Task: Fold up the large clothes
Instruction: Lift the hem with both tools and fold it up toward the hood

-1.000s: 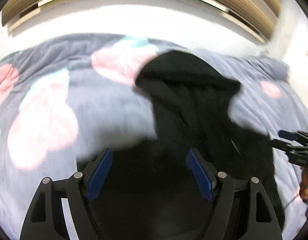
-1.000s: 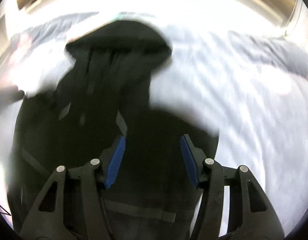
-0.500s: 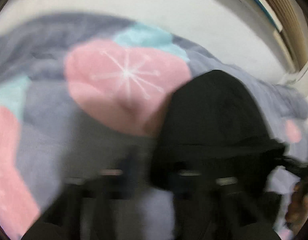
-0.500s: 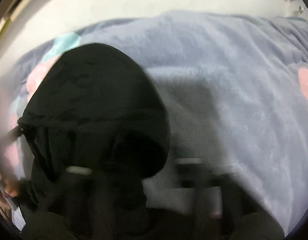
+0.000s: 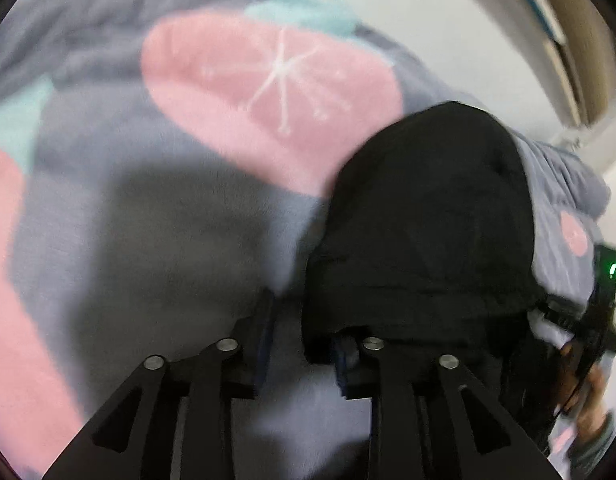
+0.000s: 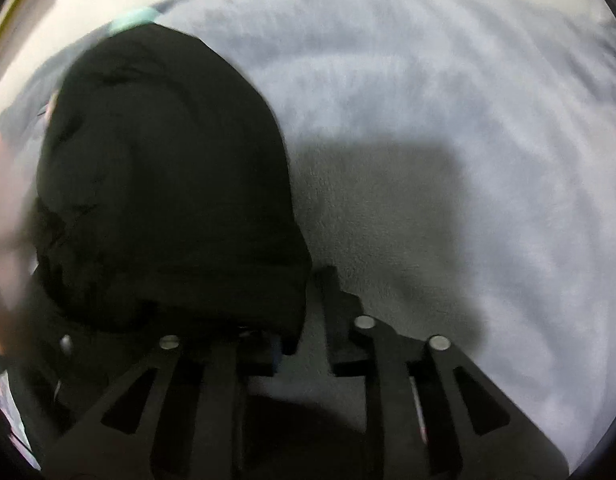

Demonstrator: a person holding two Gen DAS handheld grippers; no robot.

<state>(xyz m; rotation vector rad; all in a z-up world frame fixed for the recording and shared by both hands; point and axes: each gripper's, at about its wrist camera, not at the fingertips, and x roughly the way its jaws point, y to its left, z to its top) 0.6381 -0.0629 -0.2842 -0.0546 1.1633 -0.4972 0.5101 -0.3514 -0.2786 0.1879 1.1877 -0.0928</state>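
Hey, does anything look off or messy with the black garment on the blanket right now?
The black hooded garment is bunched into a rounded heap on the grey floral blanket, not flat. No tear or spill shows.

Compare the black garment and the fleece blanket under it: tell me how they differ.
The black garment is one plain dark colour; the fleece blanket is grey-lilac with pink and teal shapes. The garment is bunched into a rounded mound; the blanket lies spread out beneath it. The garment fills a small patch; the blanket reaches past both views. Both are soft fabric.

Grey blanket (image 5: 156, 216), pink blotches.
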